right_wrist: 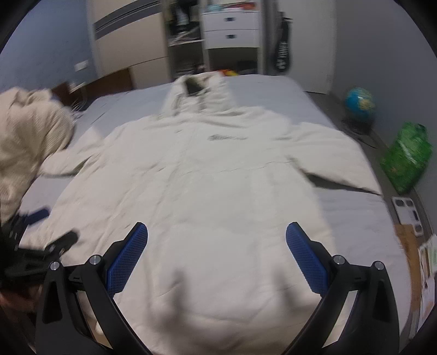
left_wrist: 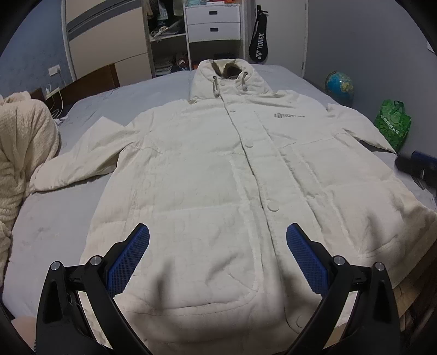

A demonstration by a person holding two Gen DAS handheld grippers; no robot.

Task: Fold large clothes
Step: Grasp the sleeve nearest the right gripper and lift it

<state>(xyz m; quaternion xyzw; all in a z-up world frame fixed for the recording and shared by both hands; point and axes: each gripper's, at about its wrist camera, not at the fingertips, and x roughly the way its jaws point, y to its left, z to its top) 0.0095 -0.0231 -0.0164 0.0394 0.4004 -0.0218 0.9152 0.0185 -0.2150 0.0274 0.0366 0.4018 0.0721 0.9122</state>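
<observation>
A large white hooded coat [left_wrist: 218, 169] lies flat, front up and buttoned, on the grey bed [left_wrist: 57, 218], hood at the far end and both sleeves spread out. My left gripper [left_wrist: 217, 232] is open and empty, hovering above the coat's hem near the near edge. In the right wrist view the same coat [right_wrist: 218, 177] appears blurred. My right gripper [right_wrist: 217, 229] is open and empty above the hem on the right side. The left gripper [right_wrist: 41, 251] shows at the far left of the right wrist view.
A cream knitted blanket [left_wrist: 21, 147] is heaped on the bed's left side. A green bag [left_wrist: 393, 123] and a globe [left_wrist: 339, 84] stand on the floor at right. A shelf with white drawers [left_wrist: 213, 21] stands beyond the bed. A white scale [right_wrist: 408, 211] lies on the floor at right.
</observation>
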